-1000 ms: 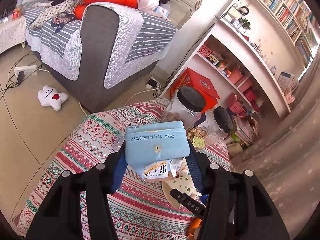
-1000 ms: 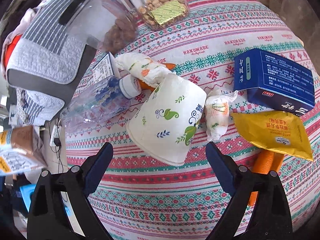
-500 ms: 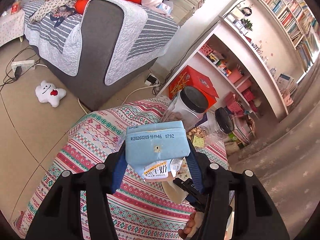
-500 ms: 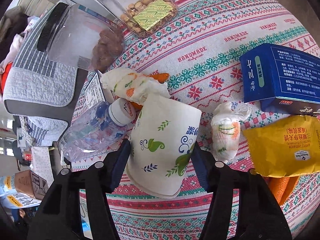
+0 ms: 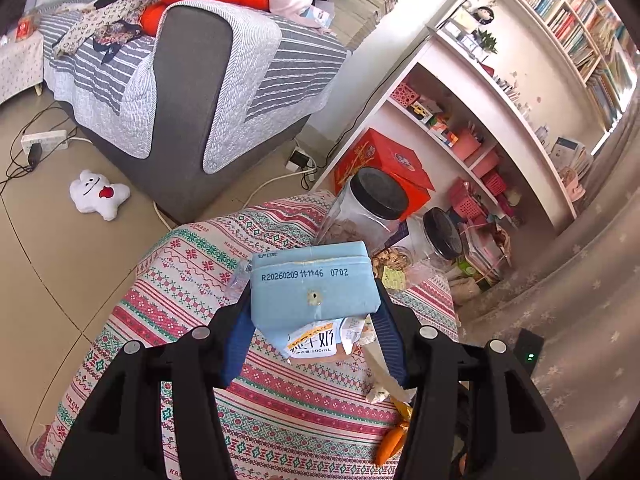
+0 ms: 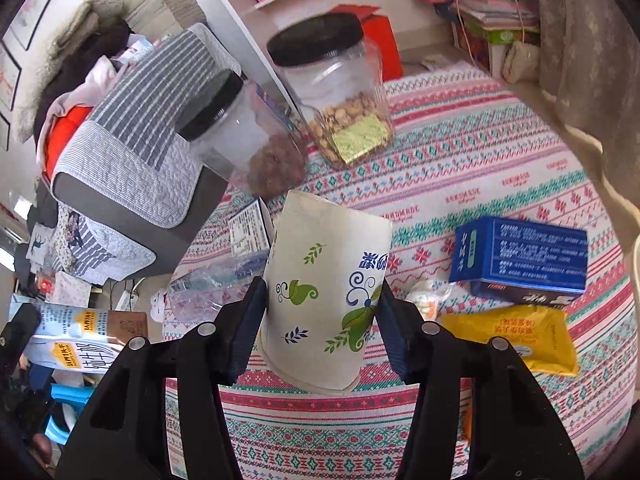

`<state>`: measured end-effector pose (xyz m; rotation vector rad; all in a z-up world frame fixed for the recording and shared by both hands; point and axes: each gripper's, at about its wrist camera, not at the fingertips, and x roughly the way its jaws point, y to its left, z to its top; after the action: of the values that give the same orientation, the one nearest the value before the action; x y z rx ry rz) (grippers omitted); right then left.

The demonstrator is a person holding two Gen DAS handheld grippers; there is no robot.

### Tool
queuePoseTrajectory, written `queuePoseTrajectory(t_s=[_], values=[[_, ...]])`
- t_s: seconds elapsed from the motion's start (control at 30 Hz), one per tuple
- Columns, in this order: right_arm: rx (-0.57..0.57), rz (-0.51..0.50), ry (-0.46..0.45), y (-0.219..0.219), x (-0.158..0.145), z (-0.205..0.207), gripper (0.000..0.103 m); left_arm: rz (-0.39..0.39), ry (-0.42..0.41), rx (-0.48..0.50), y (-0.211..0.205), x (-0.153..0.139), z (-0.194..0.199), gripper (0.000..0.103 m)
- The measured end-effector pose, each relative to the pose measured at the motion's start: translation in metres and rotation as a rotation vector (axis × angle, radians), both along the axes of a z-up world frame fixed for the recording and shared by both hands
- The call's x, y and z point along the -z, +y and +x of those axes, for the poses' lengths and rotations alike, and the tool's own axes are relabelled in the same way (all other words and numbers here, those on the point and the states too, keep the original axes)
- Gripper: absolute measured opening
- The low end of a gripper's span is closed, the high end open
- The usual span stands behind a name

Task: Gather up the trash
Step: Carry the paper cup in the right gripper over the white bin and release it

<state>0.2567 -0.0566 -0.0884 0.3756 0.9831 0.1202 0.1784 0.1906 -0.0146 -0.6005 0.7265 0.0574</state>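
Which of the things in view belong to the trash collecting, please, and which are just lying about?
Job in hand:
- milk carton, clamped in the left gripper
- paper cup, clamped in the right gripper
- yellow packet, crumpled tissue and plastic bottle on the table

Lying about:
- two jars
- blue box
- plush toy

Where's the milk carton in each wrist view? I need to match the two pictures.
Left wrist view: the milk carton sits centre frame, clamped in the left gripper.
Right wrist view: it shows at the lower left edge, lying sideways.
Shared landmark: the black-lidded jar of nuts with the gold label, standing on the patterned tablecloth.
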Motion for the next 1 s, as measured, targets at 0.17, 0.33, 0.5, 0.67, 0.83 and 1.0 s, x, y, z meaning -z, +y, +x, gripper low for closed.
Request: queuePoseTrajectory(t_s=[0.17,0.33,0.5,0.67,0.83,1.0], values=[[-0.007,-0.072,-0.157,-0.007,-0.039,-0.017,0.051,0.06,-0.035,0.013,-0.018,-0.01,-0.004,0.054],[0.011,-0.153,-0.306,-0.019,-0.072,-0.041,0.051,0.133,-0.075,0.021,-0.039,-0.019,-0.008,0.054],[0.052,-0.227,-0.42,-0.032,-0.094,-0.061,0.051,0.21,-0.127,0.022,-0.061,-0.029,-0.014,0.054],[0.08,-0.337,-0.528,-0.041,-0.108,-0.083,0.052,0.289,-0.195,0.039,-0.09,-0.039,-0.019,0.054],[0.13,-0.425,-0.594,-0.054,-0.114,-0.098,0.052,0.368,-0.241,0.056,-0.121,-0.044,-0.022,0.054],[0.172,-0.478,-0.616,-0.073,-0.116,-0.109,0.052,0.409,-0.278,0.075,-0.146,-0.045,-0.025,0.054]])
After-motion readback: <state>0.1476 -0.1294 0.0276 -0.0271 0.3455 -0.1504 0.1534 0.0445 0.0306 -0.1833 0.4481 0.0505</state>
